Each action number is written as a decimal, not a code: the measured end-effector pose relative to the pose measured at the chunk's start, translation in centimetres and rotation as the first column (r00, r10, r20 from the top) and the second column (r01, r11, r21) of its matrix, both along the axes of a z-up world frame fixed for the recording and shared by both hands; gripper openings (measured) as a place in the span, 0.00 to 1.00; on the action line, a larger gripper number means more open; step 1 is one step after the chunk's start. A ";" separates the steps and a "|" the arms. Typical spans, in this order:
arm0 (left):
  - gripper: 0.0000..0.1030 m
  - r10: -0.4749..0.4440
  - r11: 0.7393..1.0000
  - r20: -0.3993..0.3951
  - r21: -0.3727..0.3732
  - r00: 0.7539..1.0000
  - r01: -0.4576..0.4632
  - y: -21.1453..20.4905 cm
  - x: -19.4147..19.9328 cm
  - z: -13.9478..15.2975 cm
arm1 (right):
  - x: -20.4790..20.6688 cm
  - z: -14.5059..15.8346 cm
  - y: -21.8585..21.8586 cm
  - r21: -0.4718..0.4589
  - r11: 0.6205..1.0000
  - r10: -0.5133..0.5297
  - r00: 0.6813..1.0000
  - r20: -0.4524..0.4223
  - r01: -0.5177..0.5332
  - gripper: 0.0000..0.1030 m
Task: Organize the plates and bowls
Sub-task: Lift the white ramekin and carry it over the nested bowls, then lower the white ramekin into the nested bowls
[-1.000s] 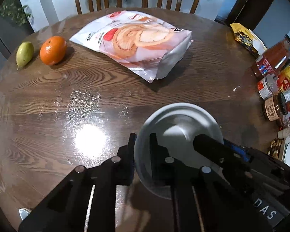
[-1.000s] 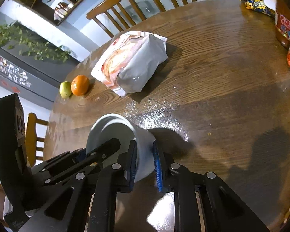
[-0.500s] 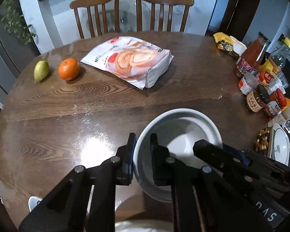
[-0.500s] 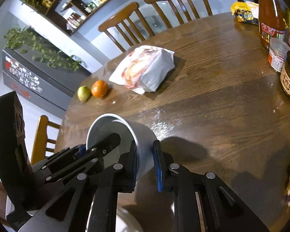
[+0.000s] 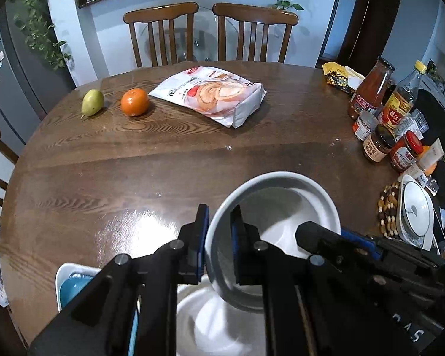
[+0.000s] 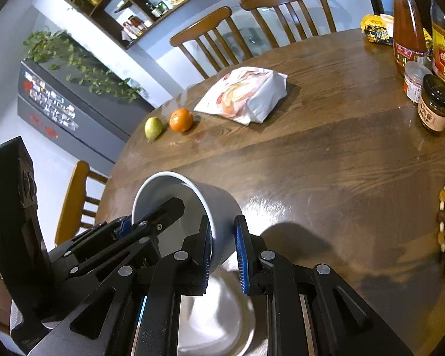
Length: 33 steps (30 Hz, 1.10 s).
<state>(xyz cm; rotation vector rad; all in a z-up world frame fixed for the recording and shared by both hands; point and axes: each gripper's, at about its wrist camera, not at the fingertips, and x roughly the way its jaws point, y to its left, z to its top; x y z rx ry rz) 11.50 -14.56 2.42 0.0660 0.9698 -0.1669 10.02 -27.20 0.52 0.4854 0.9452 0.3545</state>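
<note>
From the left wrist, the left gripper [image 5: 219, 231] is pinching the rim of the white bowl [image 5: 284, 207], which is hanging above the brown table [image 5: 163, 163] and over another white dish [image 5: 210, 320]. A blue dish [image 5: 74, 289] is sitting in a white tray.

From the right wrist, the right gripper [image 6: 224, 246] is squeezing the bowl's [image 6: 219, 207] opposite wall, tipped sideways.

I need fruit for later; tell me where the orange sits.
In the left wrist view the orange sits far left on the table, between the pear and the snack bag.
</note>
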 end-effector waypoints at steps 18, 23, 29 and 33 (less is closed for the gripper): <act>0.09 0.031 0.999 -0.027 -0.002 0.999 -0.032 3.4 -6.0 -0.7 | -5.8 -0.8 3.6 -0.018 0.999 0.046 0.998 -0.033 -0.046 0.18; 0.09 0.038 0.999 -0.052 -0.011 0.998 -0.039 4.1 -6.9 -1.6 | -6.7 -1.3 4.3 -0.026 0.998 0.053 0.997 -0.049 -0.054 0.18; 0.09 0.032 0.999 -0.080 -0.021 0.996 -0.034 4.3 -7.5 -2.6 | -7.4 -2.2 4.7 -0.038 0.998 0.049 0.996 -0.075 -0.052 0.18; 0.09 0.025 0.999 -0.103 -0.029 0.994 -0.028 4.3 -7.5 -3.5 | -7.5 -2.8 4.7 -0.047 0.998 0.041 0.995 -0.092 -0.046 0.18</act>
